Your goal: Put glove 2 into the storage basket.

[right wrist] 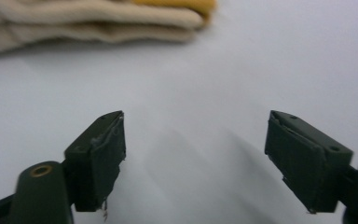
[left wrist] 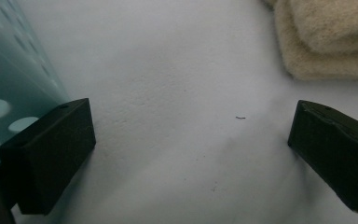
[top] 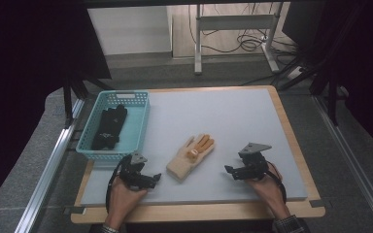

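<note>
Here, the cream glove [top: 191,156] with orange fingertips lies flat near the middle of the grey mat [top: 233,121], palm up, fingers pointing away from the person. Just left of the glove sits the teal basket [top: 141,121], a black glove [top: 110,127] already inside it. Left gripper [top: 151,178] rests just left of the glove's cuff, jaws spread wide, nothing between them; its own view shows the cuff at upper right and the basket wall beside the left jaw. Right gripper [top: 229,172] sits right of the glove, well apart, released and empty. Judgement: sorting gloves into the basket, pick-up stage not yet begun. Next move likely needs one gripper to close in on the cuff or fingers, pinch a fold of fabric, then lift clear over the basket rim.
</note>
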`<state>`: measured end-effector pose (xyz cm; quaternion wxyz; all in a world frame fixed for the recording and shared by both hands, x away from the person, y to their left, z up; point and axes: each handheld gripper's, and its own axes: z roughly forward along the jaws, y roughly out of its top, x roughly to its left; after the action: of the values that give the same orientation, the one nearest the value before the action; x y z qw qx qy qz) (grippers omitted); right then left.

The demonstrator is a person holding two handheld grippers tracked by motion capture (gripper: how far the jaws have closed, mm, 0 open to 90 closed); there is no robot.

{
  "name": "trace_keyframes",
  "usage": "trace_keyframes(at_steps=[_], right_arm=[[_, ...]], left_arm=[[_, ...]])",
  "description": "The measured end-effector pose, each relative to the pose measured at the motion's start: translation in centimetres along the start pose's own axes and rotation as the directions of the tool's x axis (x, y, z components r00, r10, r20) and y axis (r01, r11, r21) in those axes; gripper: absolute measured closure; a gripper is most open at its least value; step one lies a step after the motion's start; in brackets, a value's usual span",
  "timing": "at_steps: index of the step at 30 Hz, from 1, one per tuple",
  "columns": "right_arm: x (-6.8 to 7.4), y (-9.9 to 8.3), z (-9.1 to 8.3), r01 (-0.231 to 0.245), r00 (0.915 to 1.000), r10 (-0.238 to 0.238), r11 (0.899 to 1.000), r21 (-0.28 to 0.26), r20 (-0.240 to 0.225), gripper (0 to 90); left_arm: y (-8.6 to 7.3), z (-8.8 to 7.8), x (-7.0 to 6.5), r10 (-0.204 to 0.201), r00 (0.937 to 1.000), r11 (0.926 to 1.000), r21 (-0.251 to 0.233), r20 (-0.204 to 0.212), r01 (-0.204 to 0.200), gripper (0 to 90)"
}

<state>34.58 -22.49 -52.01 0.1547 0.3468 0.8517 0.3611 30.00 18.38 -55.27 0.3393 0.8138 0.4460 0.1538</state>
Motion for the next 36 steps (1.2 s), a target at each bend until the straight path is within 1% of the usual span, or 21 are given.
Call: trace_keyframes(at_steps=[3,5,6,7,9,13,24,25,26,28,29,32,33,34,35,36], right_arm=[[-0.9,-0.9,-0.3,-0.018,0.9993,0.017,1.000,0.025,0.033,14.6],[-1.3,-1.4,-0.4,-0.027,0.9981,0.025,0.999,0.030,0.056,13.5],[-1.5,-1.6,-0.4,-0.033,0.9976,0.031,0.999,0.029,0.062,12.8],[-1.6,-1.8,-0.4,-0.040,0.9972,0.039,0.999,0.014,0.064,12.2],[-1.6,-1.9,-0.4,-0.033,0.9964,0.031,0.999,0.016,0.079,11.1],[-1.6,-2.0,-0.2,-0.036,0.9955,0.035,0.999,0.011,0.088,9.1],[-1.5,-2.0,-0.2,-0.039,0.9949,0.038,0.999,0.006,0.094,9.0],[-1.5,-2.0,-0.2,-0.039,0.9948,0.039,0.999,0.005,0.094,9.0],[-1.5,-2.0,-0.2,-0.039,0.9948,0.039,0.999,0.005,0.094,9.0],[-1.5,-2.0,-0.2,-0.039,0.9947,0.039,0.999,0.005,0.095,9.0],[-1.5,-2.0,-0.2,-0.040,0.9947,0.039,0.999,0.005,0.095,9.0],[-1.5,-2.0,-0.2,-0.040,0.9947,0.039,0.999,0.004,0.095,9.0],[-1.5,-2.0,-0.2,-0.040,0.9947,0.039,0.999,0.005,0.095,9.0],[-1.5,-2.0,-0.2,-0.040,0.9947,0.039,0.999,0.005,0.095,9.0],[-1.5,-2.0,-0.2,-0.040,0.9947,0.039,0.999,0.005,0.095,9.0],[-1.5,-2.0,-0.2,-0.040,0.9947,0.039,0.999,0.005,0.095,9.0]], left_arm=[[0.0,0.0,0.0,0.002,1.0000,1.0000,0.000,0.001,-0.002,0.8],[0.0,0.0,0.0,0.001,1.0000,1.0000,0.000,0.001,-0.001,0.7],[0.0,0.0,0.0,0.001,1.0000,1.0000,0.000,0.001,-0.001,0.7],[0.0,0.0,0.0,-0.001,1.0000,1.0000,0.000,0.000,0.001,0.7],[0.0,0.0,0.0,-0.001,1.0000,1.0000,0.001,0.000,0.001,0.7],[0.0,0.0,0.0,-0.001,1.0000,1.0000,0.001,0.001,0.001,0.7],[0.0,-0.2,0.0,0.005,1.0000,1.0000,-0.001,0.005,-0.005,1.9],[0.1,-0.3,0.0,0.006,0.9998,1.0000,0.003,0.021,-0.006,2.9],[0.1,-0.3,0.0,0.006,0.9998,1.0000,0.003,0.021,-0.006,3.7],[0.3,-0.5,-0.2,-0.007,0.9984,1.0000,-0.006,0.057,0.007,4.1],[0.6,-0.7,-0.5,-0.003,0.9976,0.9999,-0.010,0.069,0.004,4.0],[1.0,-0.8,-0.8,0.008,0.9973,0.9999,-0.007,0.073,-0.008,3.6],[1.5,-1.0,-1.1,0.007,0.9961,0.9999,-0.011,0.088,-0.006,3.3],[1.5,-1.0,-1.1,0.007,0.9961,0.9999,-0.011,0.088,-0.006,3.2],[1.7,-1.1,-1.2,0.006,0.9953,0.9999,-0.014,0.097,-0.004,3.2],[2.3,-1.2,-1.3,-0.003,0.9931,0.9997,-0.022,0.117,0.005,2.9]])
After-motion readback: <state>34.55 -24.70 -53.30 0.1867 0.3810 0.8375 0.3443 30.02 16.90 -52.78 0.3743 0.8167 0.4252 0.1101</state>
